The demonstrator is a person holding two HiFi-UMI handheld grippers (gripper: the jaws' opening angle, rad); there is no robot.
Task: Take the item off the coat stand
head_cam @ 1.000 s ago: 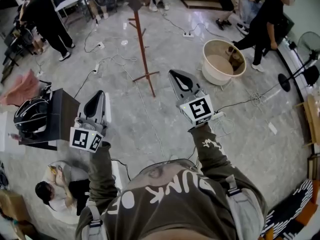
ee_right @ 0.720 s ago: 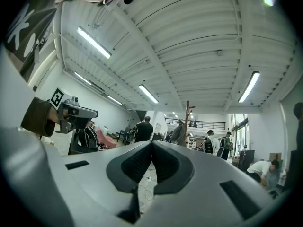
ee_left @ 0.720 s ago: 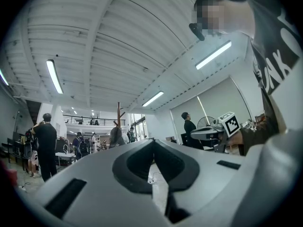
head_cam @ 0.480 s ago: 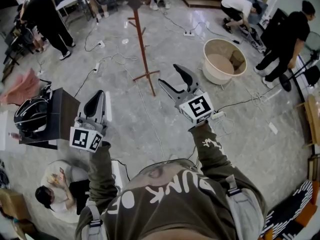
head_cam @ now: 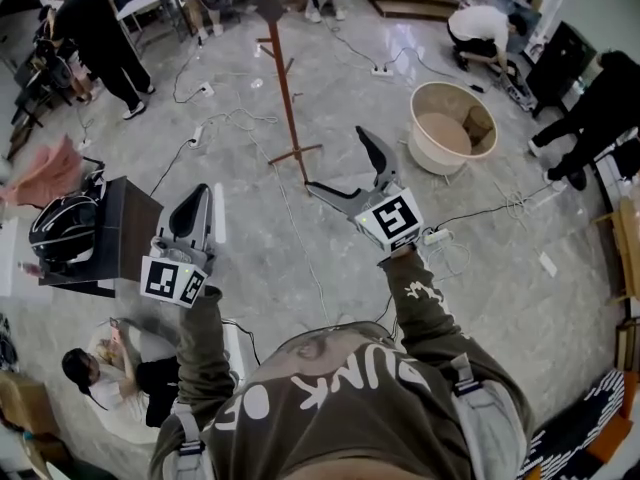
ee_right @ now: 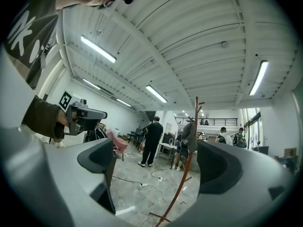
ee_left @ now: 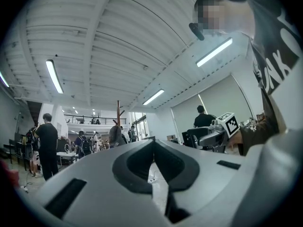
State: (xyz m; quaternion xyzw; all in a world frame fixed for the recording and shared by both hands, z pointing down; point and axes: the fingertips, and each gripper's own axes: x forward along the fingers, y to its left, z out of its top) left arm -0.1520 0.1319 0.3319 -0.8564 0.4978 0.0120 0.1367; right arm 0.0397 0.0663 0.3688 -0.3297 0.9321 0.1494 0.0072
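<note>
The coat stand [head_cam: 287,88] is a thin brown wooden pole on spread feet, out on the floor ahead of me. A grey item [head_cam: 268,6] hangs near its top; in the right gripper view the item [ee_right: 188,132] droops from a peg on the stand [ee_right: 182,186]. My right gripper [head_cam: 338,160] is well short of the stand. Its jaws are opening wide, with nothing between them. My left gripper [head_cam: 196,192] is shut and empty, lower left, above the corner of a black table. From the left gripper view the stand [ee_left: 118,112] is small and far off.
A black side table [head_cam: 125,228] with a black helmet [head_cam: 62,230] stands at the left, with pink cloth [head_cam: 45,173] beyond it. A round beige tub [head_cam: 450,123] sits at the right. Cables and a power strip [head_cam: 437,235] lie on the floor. People stand around; one sits at lower left [head_cam: 90,373].
The right gripper's jaws have gone from shut to wide apart. The left gripper has stayed put. People at the back right have moved.
</note>
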